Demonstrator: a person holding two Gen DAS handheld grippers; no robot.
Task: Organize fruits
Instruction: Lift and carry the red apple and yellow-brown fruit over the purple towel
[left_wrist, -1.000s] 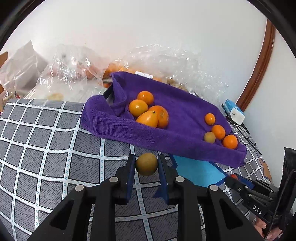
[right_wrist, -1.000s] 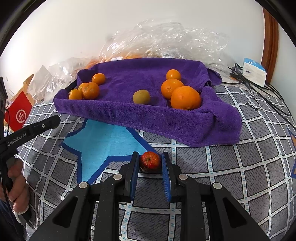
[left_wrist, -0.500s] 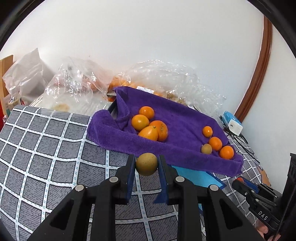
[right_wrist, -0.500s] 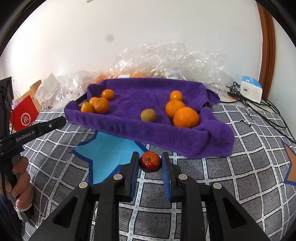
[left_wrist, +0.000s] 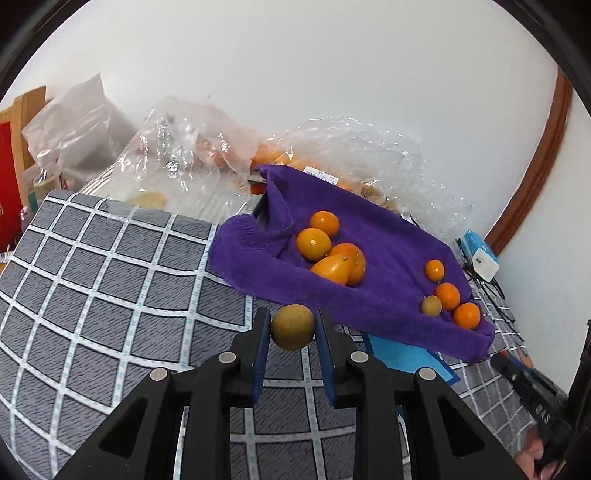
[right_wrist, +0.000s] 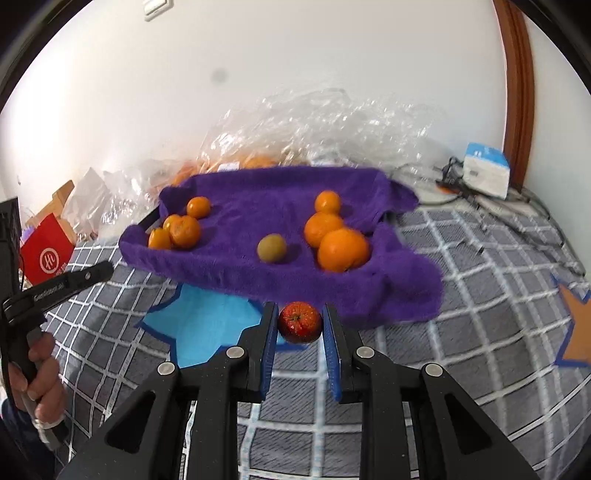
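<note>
The left tool (left_wrist: 292, 332) pinches a brown fruit (left_wrist: 293, 326); the right tool (right_wrist: 300, 325) pinches a red apple (right_wrist: 299, 322). At nine o'clock, "GenRobot.ai" marks the other handle (right_wrist: 55, 286).

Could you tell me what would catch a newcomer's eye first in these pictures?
Probably the purple towel on the grey checked bedcover, with orange fruits clustered at both ends. Next, the held fruit: the left gripper clamps a brownish-yellow fruit, and the right gripper a red apple.

left wrist: faces purple towel (left_wrist: 388, 258) from its left | right wrist: from front | shared: towel, fruit
</note>
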